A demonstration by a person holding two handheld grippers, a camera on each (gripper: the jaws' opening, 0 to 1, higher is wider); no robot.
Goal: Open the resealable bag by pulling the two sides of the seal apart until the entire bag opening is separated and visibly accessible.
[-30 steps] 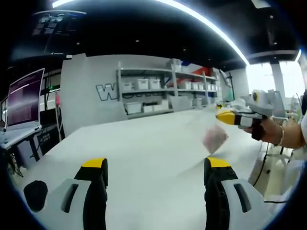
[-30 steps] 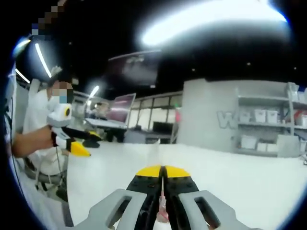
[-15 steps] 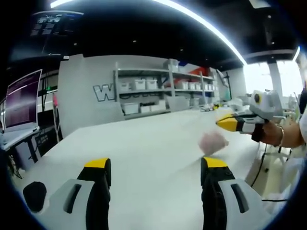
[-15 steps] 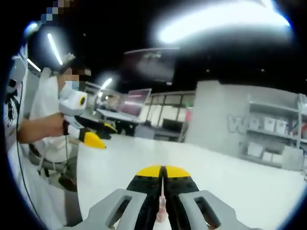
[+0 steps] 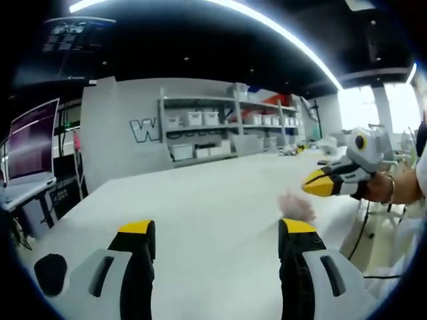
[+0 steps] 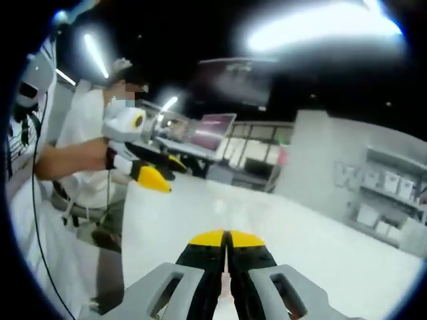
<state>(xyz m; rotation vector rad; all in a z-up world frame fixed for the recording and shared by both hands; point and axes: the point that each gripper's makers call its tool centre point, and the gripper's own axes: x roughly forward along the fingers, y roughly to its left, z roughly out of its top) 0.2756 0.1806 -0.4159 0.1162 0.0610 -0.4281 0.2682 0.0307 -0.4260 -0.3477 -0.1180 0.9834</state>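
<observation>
Bag: the resealable bag [image 5: 295, 206] hangs blurred and pinkish above the white table [image 5: 200, 207], off its right edge side, just below the tip of the right gripper [image 5: 313, 185]; in the right gripper view a thin pale strip of it [image 6: 225, 300] runs between the closed jaws.
Right gripper: its own view shows the right gripper [image 6: 227, 241] with yellow-tipped jaws pressed together on the bag's edge.
Left gripper: the left gripper [image 5: 217, 230] has its jaws wide apart, nothing between them; the bag sits just above its right fingertip [image 5: 297, 227].
Person: a hand [image 5: 387, 189] holds the right gripper; a white sleeve [image 6: 90, 123] shows behind the left gripper [image 6: 152, 179].
Background: shelves [image 5: 220, 127] with white bins; a monitor [image 5: 32, 140] at left.
</observation>
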